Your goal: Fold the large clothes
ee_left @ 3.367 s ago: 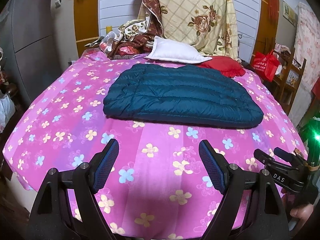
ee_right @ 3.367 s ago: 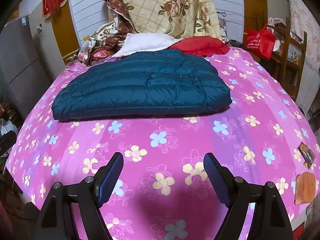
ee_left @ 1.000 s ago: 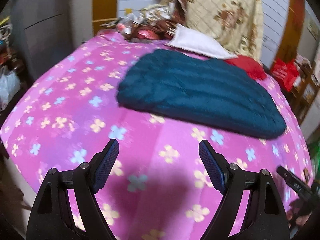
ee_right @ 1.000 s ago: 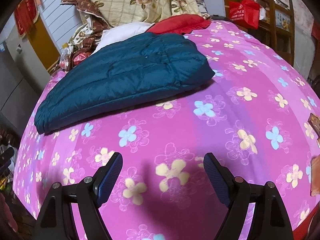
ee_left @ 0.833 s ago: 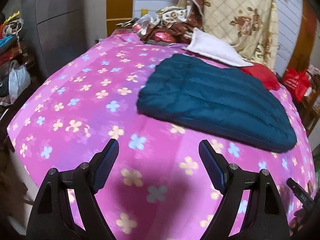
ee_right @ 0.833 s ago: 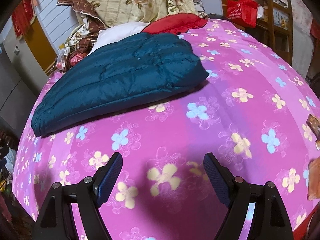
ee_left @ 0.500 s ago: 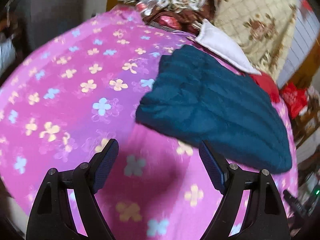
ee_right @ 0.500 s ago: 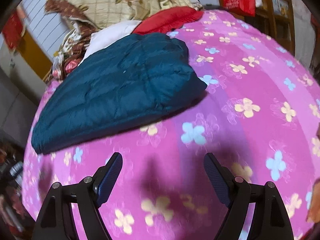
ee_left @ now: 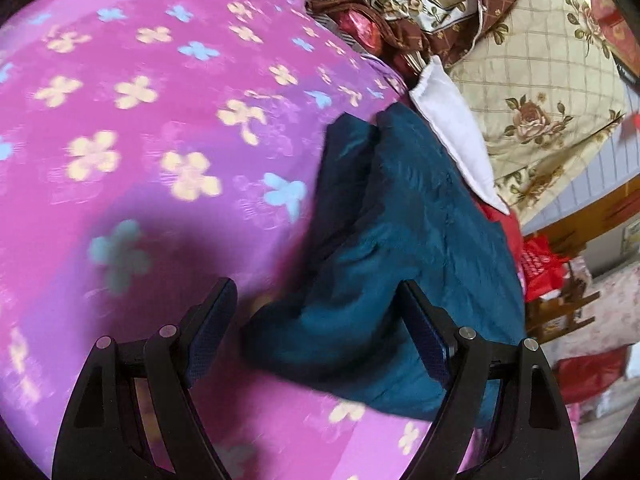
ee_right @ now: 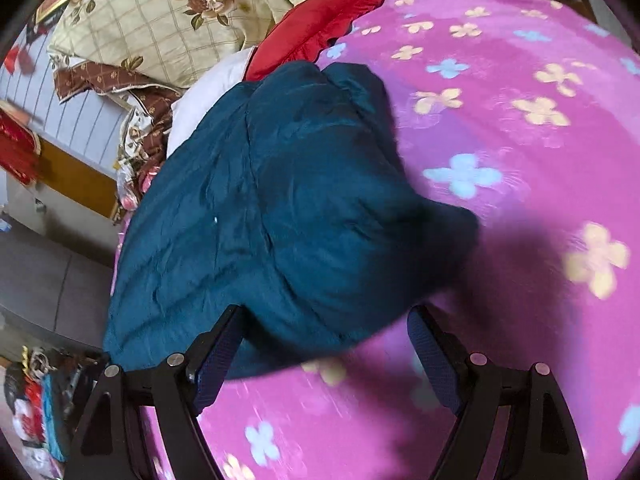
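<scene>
1. The left hand-held gripper [ee_left: 316, 332] hangs low over the bed [ee_left: 120, 128], its jaws spread wide apart with nothing between the pads.
2. The near corner of the teal quilted jacket [ee_left: 400, 240] lies just ahead, between the two fingers.
3. A white pillow [ee_left: 452, 132] touches the jacket's far edge.
4. A floral beige quilt [ee_left: 540, 80] is heaped behind the pillow.

Home bedroom — floral bedsheet [ee_left: 132, 128], pillows [ee_right: 160, 12].
</scene>
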Demonstrator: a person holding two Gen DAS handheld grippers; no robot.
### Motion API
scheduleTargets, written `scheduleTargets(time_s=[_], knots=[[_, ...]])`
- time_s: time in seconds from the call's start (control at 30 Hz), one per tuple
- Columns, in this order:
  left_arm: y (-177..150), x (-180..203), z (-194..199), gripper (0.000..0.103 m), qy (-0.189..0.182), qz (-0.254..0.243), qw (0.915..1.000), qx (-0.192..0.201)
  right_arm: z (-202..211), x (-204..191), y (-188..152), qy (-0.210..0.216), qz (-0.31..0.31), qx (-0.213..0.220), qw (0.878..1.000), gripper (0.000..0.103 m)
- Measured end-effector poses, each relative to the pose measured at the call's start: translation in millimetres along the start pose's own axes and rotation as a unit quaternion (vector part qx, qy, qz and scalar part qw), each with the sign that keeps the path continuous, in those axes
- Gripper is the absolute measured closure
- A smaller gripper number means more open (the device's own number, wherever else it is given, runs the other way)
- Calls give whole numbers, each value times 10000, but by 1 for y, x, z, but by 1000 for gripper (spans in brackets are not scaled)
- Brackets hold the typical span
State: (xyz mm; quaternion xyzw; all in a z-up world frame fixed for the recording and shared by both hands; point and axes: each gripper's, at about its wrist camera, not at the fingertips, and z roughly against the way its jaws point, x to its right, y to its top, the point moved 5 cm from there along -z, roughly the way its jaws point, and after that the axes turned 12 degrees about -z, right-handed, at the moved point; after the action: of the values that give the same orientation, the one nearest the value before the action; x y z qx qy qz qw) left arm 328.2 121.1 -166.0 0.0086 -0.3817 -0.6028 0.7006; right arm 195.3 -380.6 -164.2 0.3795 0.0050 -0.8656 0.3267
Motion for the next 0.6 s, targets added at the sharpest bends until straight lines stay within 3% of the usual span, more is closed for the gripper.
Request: scheduleTargets(time_s=[0.13, 0.23, 0.3, 0.33, 0.4, 0.5, 0.6], knots=[[8, 9, -18, 20, -163, -45, 9998, -140, -16, -13, 12, 16, 67, 40, 10000, 14], [11, 20, -30, 13, -4, -221, 9995, -203, -29, -25, 21, -89, 178, 52, 9998, 14], [8, 29, -36, 15, 158, -430, 9984, -329, -34, -29, 25, -124, 176, 21, 9998, 26], [7, 33, -37, 22, 243, -551, 9975, -364, -37, -31, 26, -98, 130, -49, 9999, 30], [5, 46, -32, 50, 424, -832, 9948, -398, -35, -33, 27, -96, 132, -75, 9998, 47], [4, 65, -22, 67, 795, -1265, 9880, -391, -25, -42, 23, -199, 491, 22, 9986, 63], [-5, 77, -13, 73, 1088, -1669, 9791, -397, -13, -44, 15, -282, 723, 80, 9970, 67]])
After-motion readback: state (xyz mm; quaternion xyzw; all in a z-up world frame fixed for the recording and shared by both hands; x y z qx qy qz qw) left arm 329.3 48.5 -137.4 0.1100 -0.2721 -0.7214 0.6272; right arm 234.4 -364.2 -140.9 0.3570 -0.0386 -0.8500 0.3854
